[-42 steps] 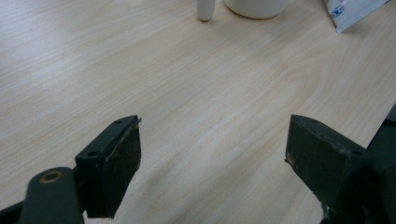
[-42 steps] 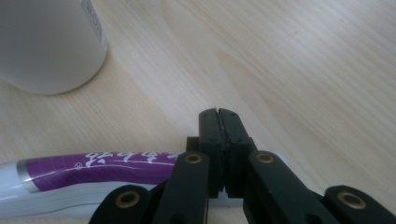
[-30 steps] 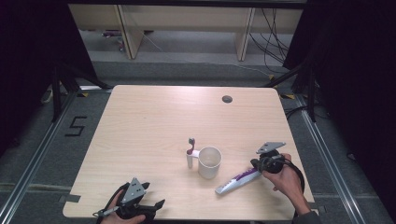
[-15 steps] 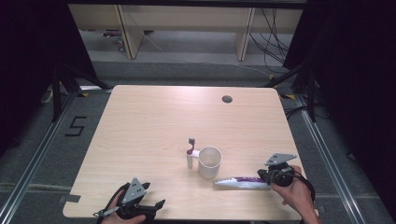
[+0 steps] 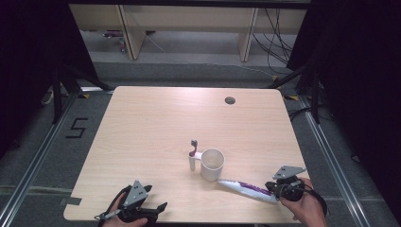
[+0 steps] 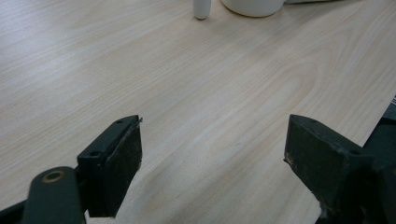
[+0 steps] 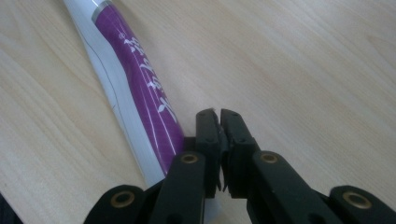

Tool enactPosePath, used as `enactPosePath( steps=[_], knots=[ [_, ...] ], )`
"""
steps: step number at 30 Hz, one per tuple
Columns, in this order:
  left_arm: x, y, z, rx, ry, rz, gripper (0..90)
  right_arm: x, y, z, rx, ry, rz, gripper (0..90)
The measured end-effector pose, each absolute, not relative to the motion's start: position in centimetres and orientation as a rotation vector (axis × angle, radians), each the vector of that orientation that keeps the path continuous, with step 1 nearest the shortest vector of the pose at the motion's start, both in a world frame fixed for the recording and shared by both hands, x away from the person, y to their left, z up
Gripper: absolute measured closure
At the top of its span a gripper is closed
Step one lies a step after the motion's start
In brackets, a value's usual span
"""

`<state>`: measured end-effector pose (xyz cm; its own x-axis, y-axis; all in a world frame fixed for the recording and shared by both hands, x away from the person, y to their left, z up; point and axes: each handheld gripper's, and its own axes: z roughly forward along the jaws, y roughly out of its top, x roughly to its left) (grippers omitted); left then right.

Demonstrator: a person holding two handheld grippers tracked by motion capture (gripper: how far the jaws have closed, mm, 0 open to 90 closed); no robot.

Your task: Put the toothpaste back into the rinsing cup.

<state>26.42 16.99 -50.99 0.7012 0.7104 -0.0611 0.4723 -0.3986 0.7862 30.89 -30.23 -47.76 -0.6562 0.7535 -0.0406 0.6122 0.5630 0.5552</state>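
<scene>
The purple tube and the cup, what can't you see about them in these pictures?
- Purple tube: its near end is hidden under the right tool in the right gripper view; lettering blurred.
- Cup: cut off by the top edge in the left gripper view.
- Toothbrush: bristles too small in the high view.

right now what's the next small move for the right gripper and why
Probably lift the tube slightly and swing its far end toward the mug. The right gripper looks shut on the tube's near end, and the tube lies flat on the table beside the mug.
</scene>
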Motion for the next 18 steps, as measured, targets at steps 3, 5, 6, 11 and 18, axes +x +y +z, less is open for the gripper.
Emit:
enactPosePath(
  steps=[3, 5, 6, 11, 18],
  knots=[
    [26.4, 16.9, -51.0, 2.053, 0.908, 0.356, 18.6, 31.0, -30.4, -47.3, 1.126, 2.535, 0.723, 84.0],
    [26.4, 16.8, -51.1, 2.057, 0.909, 0.372, 18.6, 31.2, -30.4, -46.9, 1.116, 2.526, 0.754, 80.3],
    [26.4, 16.9, -51.0, 2.068, 0.908, 0.351, 18.6, 31.3, -30.2, -46.7, 1.087, 2.532, 0.753, 77.1],
    [26.4, 16.8, -51.1, 2.056, 0.909, 0.369, 18.6, 31.8, -29.0, -45.2, 0.981, 2.583, 0.777, 58.0],
    [26.4, 16.9, -51.0, 2.048, 0.911, 0.363, 18.6, 32.3, -26.0, -45.0, 0.846, 2.705, 0.651, 45.2]
  ],
)
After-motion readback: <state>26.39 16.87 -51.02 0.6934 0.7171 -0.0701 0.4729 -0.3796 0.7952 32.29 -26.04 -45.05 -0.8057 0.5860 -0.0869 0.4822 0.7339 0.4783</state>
